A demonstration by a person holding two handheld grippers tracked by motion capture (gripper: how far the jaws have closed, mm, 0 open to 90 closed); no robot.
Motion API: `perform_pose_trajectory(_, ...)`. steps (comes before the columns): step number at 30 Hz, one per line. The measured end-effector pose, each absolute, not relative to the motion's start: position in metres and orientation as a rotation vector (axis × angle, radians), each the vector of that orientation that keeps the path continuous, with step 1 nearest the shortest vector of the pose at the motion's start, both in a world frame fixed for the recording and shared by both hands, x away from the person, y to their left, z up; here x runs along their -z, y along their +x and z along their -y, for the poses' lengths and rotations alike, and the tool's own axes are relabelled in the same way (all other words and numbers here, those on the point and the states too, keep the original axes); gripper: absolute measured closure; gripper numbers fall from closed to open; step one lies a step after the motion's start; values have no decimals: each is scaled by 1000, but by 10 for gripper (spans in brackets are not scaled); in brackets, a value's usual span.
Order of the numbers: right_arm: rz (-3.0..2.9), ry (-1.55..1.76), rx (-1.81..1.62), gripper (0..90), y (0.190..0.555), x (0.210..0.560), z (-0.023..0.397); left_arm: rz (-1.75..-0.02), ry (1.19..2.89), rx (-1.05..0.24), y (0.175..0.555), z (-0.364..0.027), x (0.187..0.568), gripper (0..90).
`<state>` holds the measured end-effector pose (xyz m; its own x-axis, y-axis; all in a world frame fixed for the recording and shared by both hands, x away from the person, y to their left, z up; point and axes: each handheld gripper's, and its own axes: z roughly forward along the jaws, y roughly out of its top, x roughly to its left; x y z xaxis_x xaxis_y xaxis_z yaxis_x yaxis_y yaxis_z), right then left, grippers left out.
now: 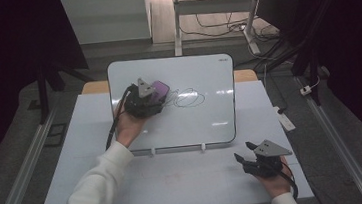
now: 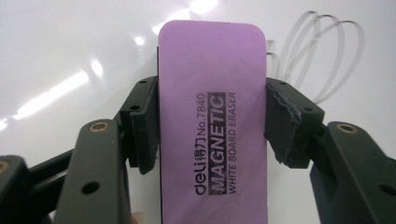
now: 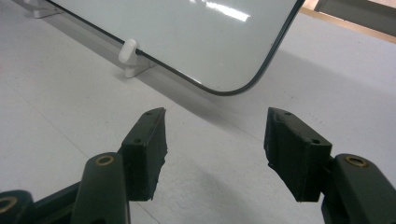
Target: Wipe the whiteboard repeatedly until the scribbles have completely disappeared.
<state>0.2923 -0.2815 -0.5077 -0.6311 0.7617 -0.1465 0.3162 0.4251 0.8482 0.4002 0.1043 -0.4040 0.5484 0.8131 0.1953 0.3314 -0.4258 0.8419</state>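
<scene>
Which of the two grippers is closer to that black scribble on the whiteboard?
The left. The left gripper holds a purple eraser against the whiteboard, right beside the black scribble. The right gripper sits open over the table, in front of the board's lower right corner.

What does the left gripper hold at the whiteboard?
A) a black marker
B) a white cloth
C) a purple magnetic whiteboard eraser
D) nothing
C: in the left gripper view, the left gripper is clamped on both sides of the purple magnetic whiteboard eraser, close to the black scribble on the whiteboard.
</scene>
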Motion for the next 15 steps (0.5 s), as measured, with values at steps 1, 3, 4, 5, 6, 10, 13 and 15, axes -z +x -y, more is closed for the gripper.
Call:
perform_pose_trajectory(1,-2162,910,-1127,383,292,508,282,-908,2003,-768,399,-99,407,417)
perform_pose_trajectory(3,-2163,910,-1128,382,293,508,282,-884,2015,-754,396,-89,411,416)
perform_pose_trajectory(4,-2163,909,-1127,382,292,508,282,-870,2025,-752,395,-83,414,416)
perform_pose_trajectory(5,-2163,908,-1127,382,292,508,282,-858,2035,-751,394,-79,416,416)
perform_pose_trajectory(6,-2163,909,-1127,382,292,508,282,-843,2046,-744,392,-72,418,416)
perform_pose_trajectory(10,-2164,908,-1125,382,292,508,281,-799,2074,-718,389,-54,425,416)
perform_pose_trajectory(13,-2163,908,-1126,382,292,508,282,-771,2090,-705,385,-49,430,416)
perform_pose_trajectory(15,-2162,912,-1128,383,293,508,282,-780,2088,-695,385,-54,429,416)
